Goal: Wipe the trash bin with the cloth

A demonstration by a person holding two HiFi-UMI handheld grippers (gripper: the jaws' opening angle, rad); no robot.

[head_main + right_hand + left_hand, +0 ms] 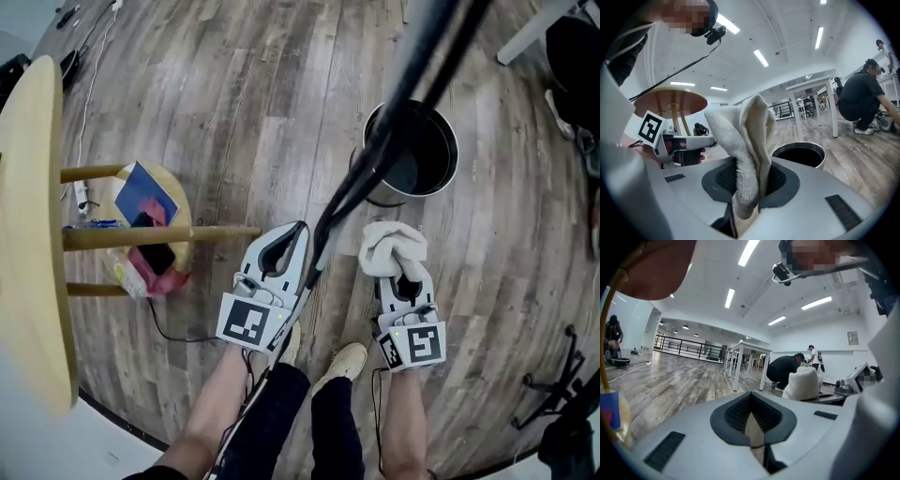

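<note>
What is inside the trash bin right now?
The trash bin shows only a dark, bare-looking inside. A black pole covers its left part in the head view, so that part is hidden.

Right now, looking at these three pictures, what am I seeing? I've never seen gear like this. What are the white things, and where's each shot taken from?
A person stands on a wooden floor with a hand-held two-jaw gripper in each hand. One picture comes from a camera on their head, looking down. The other two come from cameras riding on the grippers. The left gripper is shut and empty. The right gripper clamps a white cloth. Ahead stands a round metal trash bin, and a wooden stool is on the left.
</note>
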